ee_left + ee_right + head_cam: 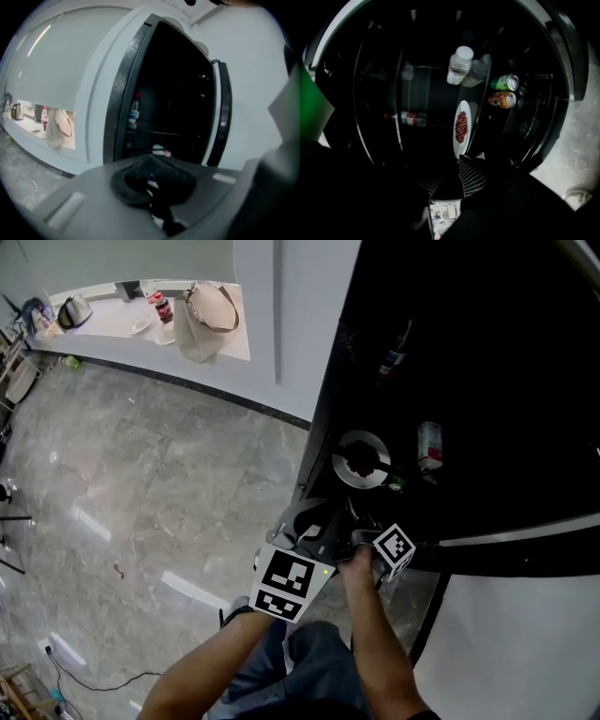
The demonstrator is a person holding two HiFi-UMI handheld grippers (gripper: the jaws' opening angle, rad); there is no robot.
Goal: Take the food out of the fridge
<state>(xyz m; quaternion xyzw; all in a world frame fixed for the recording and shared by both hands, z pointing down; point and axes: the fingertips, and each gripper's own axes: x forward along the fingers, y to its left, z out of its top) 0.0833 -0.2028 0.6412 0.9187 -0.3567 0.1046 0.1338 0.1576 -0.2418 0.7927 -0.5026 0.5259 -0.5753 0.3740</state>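
The fridge (323,418) stands open with a dark inside. A white plate of red food (362,460) rests on a shelf, also visible as the plate (461,127) straight ahead in the right gripper view. Nearby are a can (429,444), two cans (504,91), a white-capped bottle (459,65) and a red-labelled bottle (408,118). My left gripper (150,161) is shut and empty, pointing at the fridge opening from outside. My right gripper (458,161) is shut and empty, just short of the plate's near edge.
The fridge door (525,615) hangs open at the right. A grey marble floor (141,484) spreads to the left. At the far back, a counter (112,324) holds a beige bag (208,320), a kettle and small items. A bottle (134,111) stands on an upper shelf.
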